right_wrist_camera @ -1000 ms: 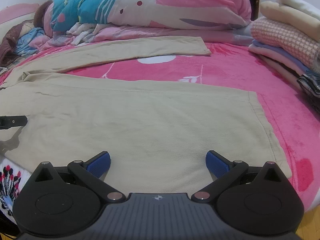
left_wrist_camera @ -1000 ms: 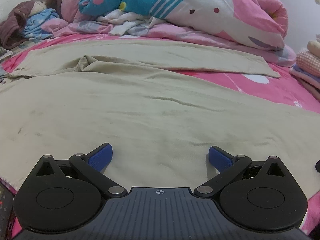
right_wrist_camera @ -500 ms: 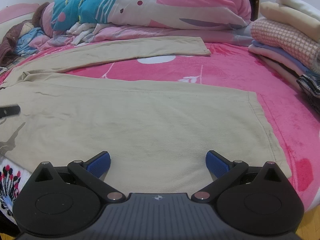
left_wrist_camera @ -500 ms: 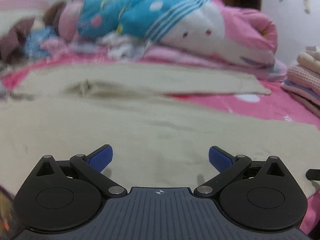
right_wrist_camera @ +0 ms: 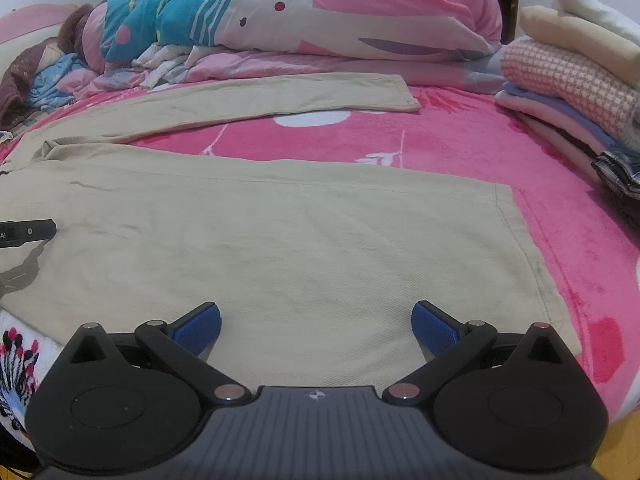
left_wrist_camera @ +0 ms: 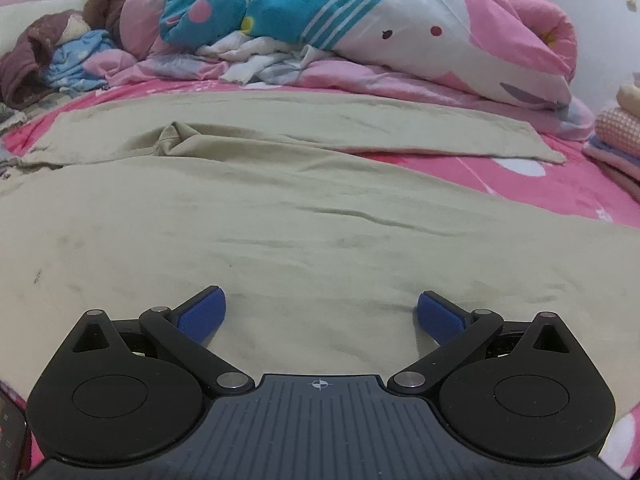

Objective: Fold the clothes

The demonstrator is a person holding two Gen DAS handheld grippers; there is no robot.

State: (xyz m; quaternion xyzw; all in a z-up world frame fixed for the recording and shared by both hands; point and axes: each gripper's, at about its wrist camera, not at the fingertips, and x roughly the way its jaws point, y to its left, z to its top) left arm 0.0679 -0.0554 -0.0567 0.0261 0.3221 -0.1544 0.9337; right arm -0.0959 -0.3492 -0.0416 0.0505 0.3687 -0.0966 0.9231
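We had the beige trousers [right_wrist_camera: 280,240] spread flat across mid-frame on the pink bedspread [right_wrist_camera: 460,148]. Left gripper [left_wrist_camera: 320,312] and right gripper [right_wrist_camera: 316,320] hovered wide open, empty; next we judged gripping the near leg edge.

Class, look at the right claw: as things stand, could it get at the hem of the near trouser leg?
Probably yes. The right claw is open and low over the near trouser leg, and nothing lies between it and the hem to its right.
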